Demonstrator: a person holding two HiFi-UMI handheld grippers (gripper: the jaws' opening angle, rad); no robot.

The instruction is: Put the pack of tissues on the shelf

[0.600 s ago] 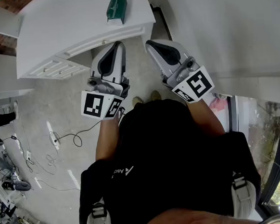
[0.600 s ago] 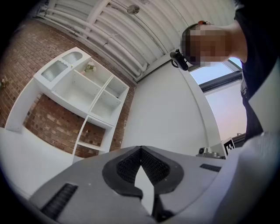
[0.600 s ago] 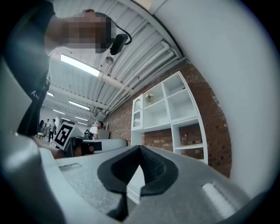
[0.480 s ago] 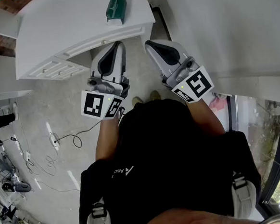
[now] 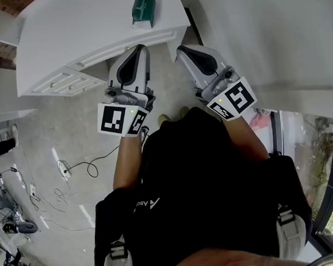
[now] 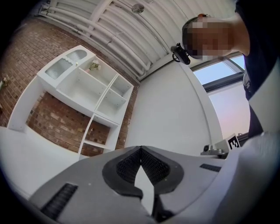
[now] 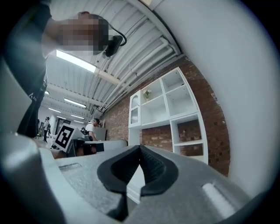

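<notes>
White bench carries the green tissues at its front edge, untouched. Just short of the bench, the left tool and right tool are both closed, empty. Grasping and carrying to the shelf remain.

- Dark green on the pack of tissues, with a pale strip at its near end.
- Plain white over the desk and the shelf.
- Red-brown brick pattern on the wall behind that shelf.
- Light grey on the left claw and the right claw, with black ribbed pads inside both.
- Black-and-white square markers on the left cube and the right cube.
- Mottled grey across the floor; black on the cable lying there.
</notes>
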